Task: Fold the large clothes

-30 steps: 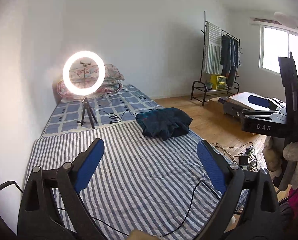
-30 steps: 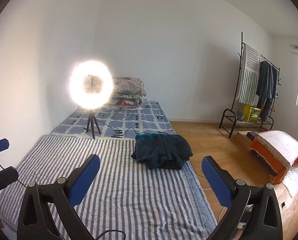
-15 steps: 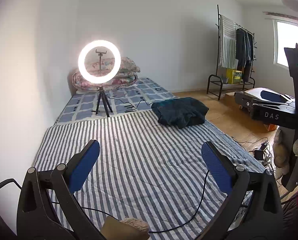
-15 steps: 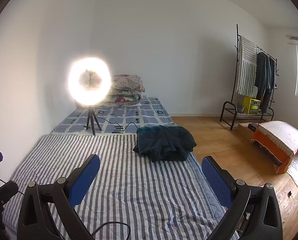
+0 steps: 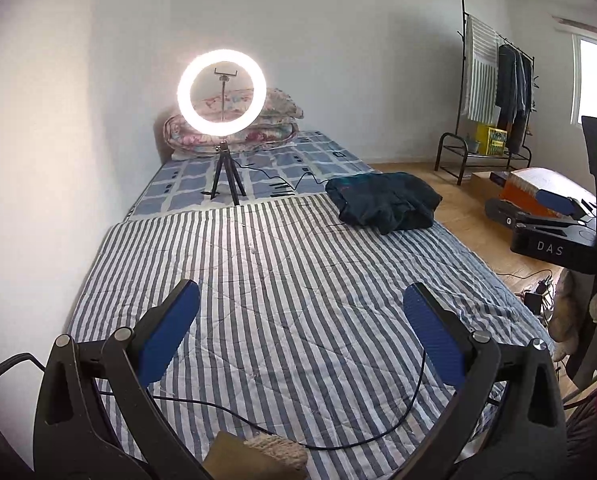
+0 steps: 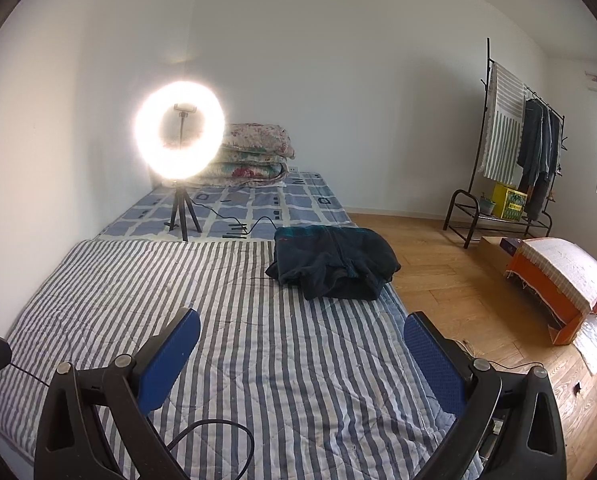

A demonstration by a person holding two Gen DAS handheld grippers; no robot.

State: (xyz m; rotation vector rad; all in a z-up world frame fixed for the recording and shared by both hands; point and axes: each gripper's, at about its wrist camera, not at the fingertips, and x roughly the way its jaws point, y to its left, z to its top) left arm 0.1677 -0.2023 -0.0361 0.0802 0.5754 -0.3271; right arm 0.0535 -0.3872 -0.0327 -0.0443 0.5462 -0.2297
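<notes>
A dark blue-green garment (image 5: 382, 202) lies crumpled at the far right edge of the striped bed cover (image 5: 282, 288); it also shows in the right wrist view (image 6: 334, 264). My left gripper (image 5: 300, 330) is open and empty, held above the near part of the bed, well short of the garment. My right gripper (image 6: 300, 354) is open and empty, also over the near part of the striped cover (image 6: 258, 340). The right gripper's body shows at the right edge of the left wrist view (image 5: 554, 232).
A lit ring light on a tripod (image 5: 222, 120) stands on the checked sheet behind the striped cover, with folded quilts (image 6: 254, 156) at the wall. A black cable (image 5: 338, 440) lies across the near bed. A clothes rack (image 6: 510, 152) and an orange box (image 6: 558, 280) stand on the wooden floor to the right.
Both grippers have shifted a little, so the bed and garment sit differently in view; the left view has swung to the left. Both stay open and empty. The garment has not moved.
</notes>
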